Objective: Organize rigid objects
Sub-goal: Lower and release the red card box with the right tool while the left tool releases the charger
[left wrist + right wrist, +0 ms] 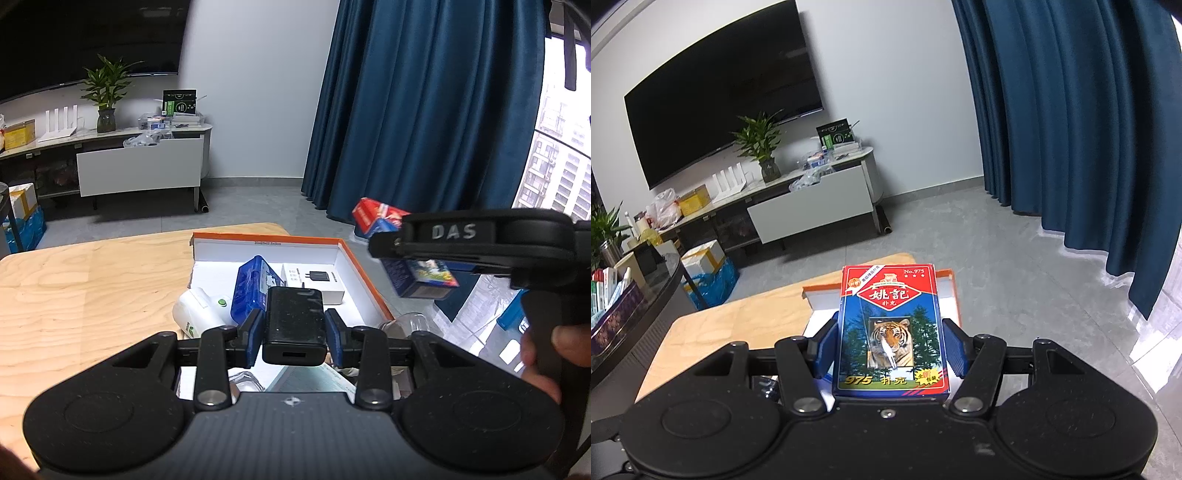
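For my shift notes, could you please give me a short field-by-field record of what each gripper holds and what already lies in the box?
left gripper: jaws shut on a black rectangular power adapter
right gripper: jaws shut on a blue and red playing-card box with a tiger picture
container: shallow white cardboard box with an orange rim on a light wooden table
in container: translucent blue plastic case; small white charger carton; white rounded device with a green button
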A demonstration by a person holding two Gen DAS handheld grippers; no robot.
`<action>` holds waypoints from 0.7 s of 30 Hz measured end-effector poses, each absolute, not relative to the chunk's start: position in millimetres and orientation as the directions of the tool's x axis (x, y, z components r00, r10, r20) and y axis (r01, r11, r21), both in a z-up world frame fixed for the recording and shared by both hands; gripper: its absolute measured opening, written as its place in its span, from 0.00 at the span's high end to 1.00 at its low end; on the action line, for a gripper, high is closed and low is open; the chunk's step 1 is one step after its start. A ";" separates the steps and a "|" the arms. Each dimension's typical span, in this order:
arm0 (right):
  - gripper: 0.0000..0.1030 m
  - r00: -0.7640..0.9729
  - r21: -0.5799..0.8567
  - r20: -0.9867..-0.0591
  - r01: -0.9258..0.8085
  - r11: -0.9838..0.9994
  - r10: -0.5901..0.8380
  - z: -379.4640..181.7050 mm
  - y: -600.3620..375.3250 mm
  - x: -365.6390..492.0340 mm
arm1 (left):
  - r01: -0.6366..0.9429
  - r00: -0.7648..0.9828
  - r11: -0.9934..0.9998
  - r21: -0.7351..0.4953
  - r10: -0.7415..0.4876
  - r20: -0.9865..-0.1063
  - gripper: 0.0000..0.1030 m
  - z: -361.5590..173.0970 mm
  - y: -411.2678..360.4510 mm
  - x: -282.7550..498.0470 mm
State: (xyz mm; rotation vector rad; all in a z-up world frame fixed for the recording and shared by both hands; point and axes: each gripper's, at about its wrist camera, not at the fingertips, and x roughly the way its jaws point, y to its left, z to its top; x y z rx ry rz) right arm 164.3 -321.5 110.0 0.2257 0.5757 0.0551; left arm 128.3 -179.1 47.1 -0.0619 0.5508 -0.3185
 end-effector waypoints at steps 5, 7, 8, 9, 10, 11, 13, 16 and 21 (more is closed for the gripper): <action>0.31 0.827 0.214 -0.549 0.002 0.977 0.119 107.1 -314.8 171.3 | 0.281 0.805 0.950 -0.139 -0.312 -0.505 0.65 47.1 -179.3 128.5; 0.31 0.822 0.212 -0.556 0.001 0.977 0.120 104.8 -312.5 174.3 | 0.283 0.804 0.949 -0.137 -0.313 -0.506 0.65 46.6 -179.7 128.8; 0.31 0.819 0.208 -0.561 0.000 0.978 0.119 103.7 -311.8 176.4 | 0.284 0.803 0.949 -0.137 -0.313 -0.507 0.65 46.3 -180.0 129.0; 0.31 0.816 0.204 -0.566 -0.001 0.979 0.119 102.6 -312.9 179.7 | 0.284 0.803 0.949 -0.136 -0.313 -0.507 0.65 46.1 -180.3 129.2; 0.31 0.814 0.201 -0.569 0.000 0.980 0.117 101.8 -312.2 181.7 | 0.286 0.802 0.949 -0.134 -0.314 -0.508 0.65 45.7 -180.8 129.8; 0.31 0.811 0.200 -0.573 0.001 0.980 0.116 101.0 -311.7 183.9 | 0.287 0.801 0.949 -0.133 -0.314 -0.509 0.65 45.6 -181.4 129.1; 0.31 0.807 0.199 -0.580 0.004 0.980 0.115 98.8 -311.0 188.2 | 0.289 0.799 0.948 -0.131 -0.315 -0.512 0.65 45.2 -181.9 130.2; 0.30 0.803 0.197 -0.585 0.005 0.980 0.114 94.5 -309.2 195.4 | 0.296 0.795 0.946 -0.130 -0.320 -0.516 0.65 44.1 -183.3 132.6; 0.24 0.821 0.210 -0.560 0.012 0.978 0.110 92.6 -311.1 199.6 | 0.308 0.786 0.942 -0.131 -0.330 -0.522 0.65 42.4 -183.7 137.8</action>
